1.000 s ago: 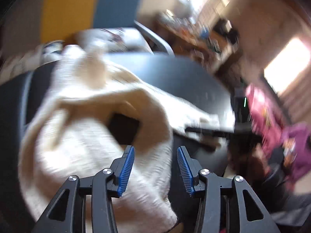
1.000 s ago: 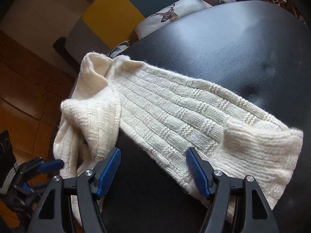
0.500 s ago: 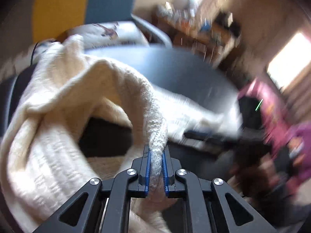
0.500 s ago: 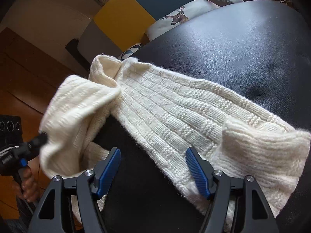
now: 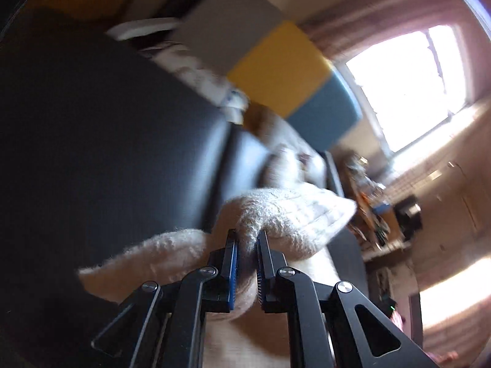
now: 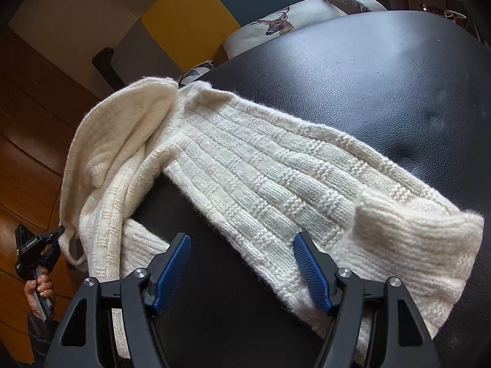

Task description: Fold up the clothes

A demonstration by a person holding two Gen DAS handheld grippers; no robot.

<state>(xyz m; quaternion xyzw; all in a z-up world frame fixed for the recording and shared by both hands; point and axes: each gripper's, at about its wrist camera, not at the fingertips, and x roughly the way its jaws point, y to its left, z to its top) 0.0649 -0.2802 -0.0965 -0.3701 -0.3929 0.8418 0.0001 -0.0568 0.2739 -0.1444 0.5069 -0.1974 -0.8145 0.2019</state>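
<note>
A: Largest item first: what do we list?

B: We enter a black leather-look table (image 6: 383,70), filling most of the right wrist view; behind its far edge we note a chair (image 6: 196,15) with a back in grey, yellow and teal panels, and on its seat a cushion (image 6: 276,26) printed with a stag's head; wooden floor (image 6: 27,141) shows at the left.

A: And the task's thing?

B: One cream knitted sweater (image 6: 260,181), ribbed and checked in texture; we find its long part lying flat across the table, cuff or hem end at the right, just beyond the right gripper; the other part hangs bunched over the table's left edge.

A: The grippers?

B: Right gripper (image 6: 242,260): we record its jaws standing wide apart, nothing between the blue pads, poised over bare table at the sweater's near edge. Left gripper (image 5: 246,263): jaws have just been closing; we see them pinched tight on a fold of the sweater (image 5: 285,214); in the right wrist view it sits low at the left, at the hanging part's lower edge, held by a hand (image 6: 40,288).

A: Smallest entries?

B: A bright window (image 5: 408,89), blurred, in the left wrist view.
</note>
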